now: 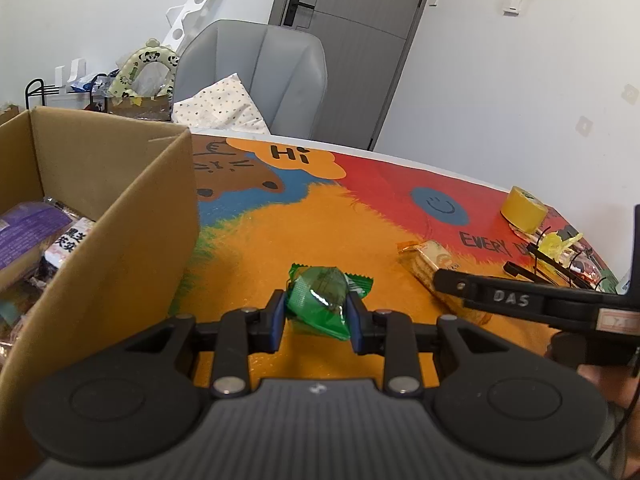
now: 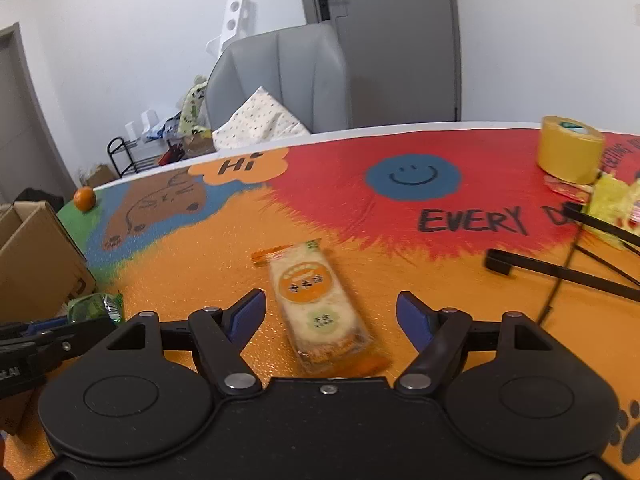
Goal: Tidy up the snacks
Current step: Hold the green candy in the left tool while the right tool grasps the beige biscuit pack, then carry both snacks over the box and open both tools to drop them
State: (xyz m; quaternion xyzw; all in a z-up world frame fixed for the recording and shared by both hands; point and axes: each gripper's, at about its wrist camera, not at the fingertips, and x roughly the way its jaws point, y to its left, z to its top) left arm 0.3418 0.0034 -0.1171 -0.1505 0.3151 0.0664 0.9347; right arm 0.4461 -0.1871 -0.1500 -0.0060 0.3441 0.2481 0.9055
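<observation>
My left gripper (image 1: pixel 318 308) is shut on a green wrapped snack (image 1: pixel 320 302), held just above the colourful mat beside the cardboard box (image 1: pixel 120 216). The box holds several packets, one of them a purple packet (image 1: pixel 28 236). My right gripper (image 2: pixel 331 314) stands open, its blue pads on either side of an orange-and-white cracker packet (image 2: pixel 316 304) that lies flat on the mat, not touched. From the left wrist view the cracker packet (image 1: pixel 426 262) lies partly behind the right gripper's black arm. The green snack (image 2: pixel 96 307) shows at the left edge of the right wrist view.
A yellow tape roll (image 2: pixel 568 148) stands at the back right, with yellow wrappers (image 2: pixel 612 204) and black rods (image 2: pixel 560 270) beside it. A small orange (image 2: pixel 84 199) sits at the mat's far left corner. A grey chair (image 1: pixel 256 76) with a dotted cushion stands behind the table.
</observation>
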